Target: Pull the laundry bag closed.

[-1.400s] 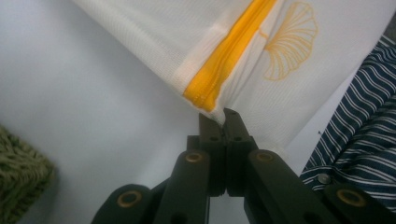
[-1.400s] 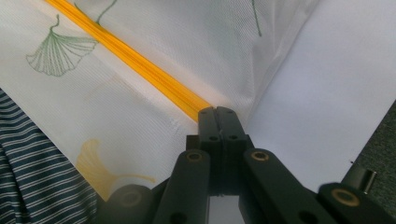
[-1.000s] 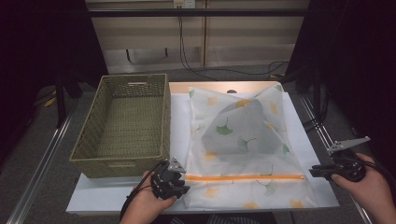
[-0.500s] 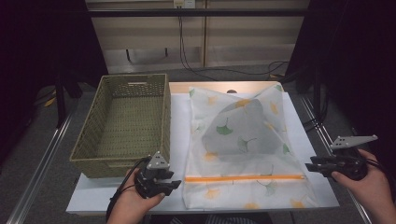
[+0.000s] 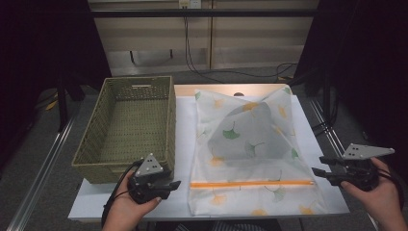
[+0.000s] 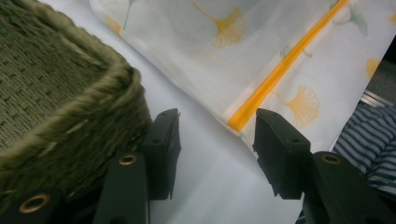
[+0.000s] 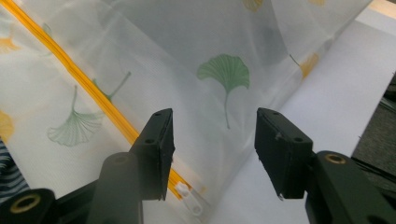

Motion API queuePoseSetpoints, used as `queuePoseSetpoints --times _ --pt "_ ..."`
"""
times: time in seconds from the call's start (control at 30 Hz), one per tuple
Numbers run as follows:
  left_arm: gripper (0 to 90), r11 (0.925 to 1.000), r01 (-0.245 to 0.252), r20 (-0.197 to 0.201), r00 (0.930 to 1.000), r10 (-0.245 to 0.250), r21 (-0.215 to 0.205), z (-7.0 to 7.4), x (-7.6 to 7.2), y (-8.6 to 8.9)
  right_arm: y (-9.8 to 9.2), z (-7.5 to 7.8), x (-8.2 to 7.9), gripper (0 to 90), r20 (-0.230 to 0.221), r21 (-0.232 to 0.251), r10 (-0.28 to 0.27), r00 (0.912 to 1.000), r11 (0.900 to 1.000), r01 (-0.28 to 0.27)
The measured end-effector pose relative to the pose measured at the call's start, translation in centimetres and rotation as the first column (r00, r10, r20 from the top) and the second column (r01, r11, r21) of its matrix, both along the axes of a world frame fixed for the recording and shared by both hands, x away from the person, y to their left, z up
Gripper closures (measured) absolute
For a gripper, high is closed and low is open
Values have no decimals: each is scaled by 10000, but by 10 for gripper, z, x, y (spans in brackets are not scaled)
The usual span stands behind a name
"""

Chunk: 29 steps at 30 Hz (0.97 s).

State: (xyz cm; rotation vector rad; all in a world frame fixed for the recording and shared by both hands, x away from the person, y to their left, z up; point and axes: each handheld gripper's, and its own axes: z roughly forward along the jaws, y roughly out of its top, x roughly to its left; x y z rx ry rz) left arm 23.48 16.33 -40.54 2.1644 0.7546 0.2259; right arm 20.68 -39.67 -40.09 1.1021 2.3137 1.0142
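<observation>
I note my left hand-held gripper (image 5: 166, 185) held low, jaws level and pointing right, just opened with nothing between them. My right hand-held gripper (image 5: 321, 166) points left, jaws likewise just opened, empty.

Basket: I see 1 woven olive-green basket (image 5: 126, 126), just beyond my left tongs and touching their near jaw in the left gripper view.
Table: I see 1 white tabletop (image 5: 183, 139) under both tongs.
Cables: I see black cables (image 5: 202, 62) on the floor, well beyond both tongs.
Rail: 1 metal rail (image 5: 43, 178) runs left of my left tongs.
</observation>
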Motion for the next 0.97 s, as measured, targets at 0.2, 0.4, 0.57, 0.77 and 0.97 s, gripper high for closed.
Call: queuePoseSetpoints --times 0.2,0.4,0.57,0.77,0.97 --pt "517 9997 -169 442 9989 177 -175 1 1 5 2 -2 -2 476 238 190 1 9997 9998 -5" --pt "507 9993 -143 535 9984 161 -356 3 1 9 0 -3 -4 460 546 501 -17 9985 9987 -11" --pt "509 9985 -168 477 9987 193 -521 3 1 10 -2 -4 -5 426 702 717 -20 9975 9974 -31" --pt "508 9985 -155 537 9984 183 -534 4 1 11 -3 -7 -6 425 754 769 41 9971 9970 -99" --pt "504 9990 -132 574 9982 156 -417 6 2 11 -3 -8 -7 426 831 836 74 9965 9964 -144"
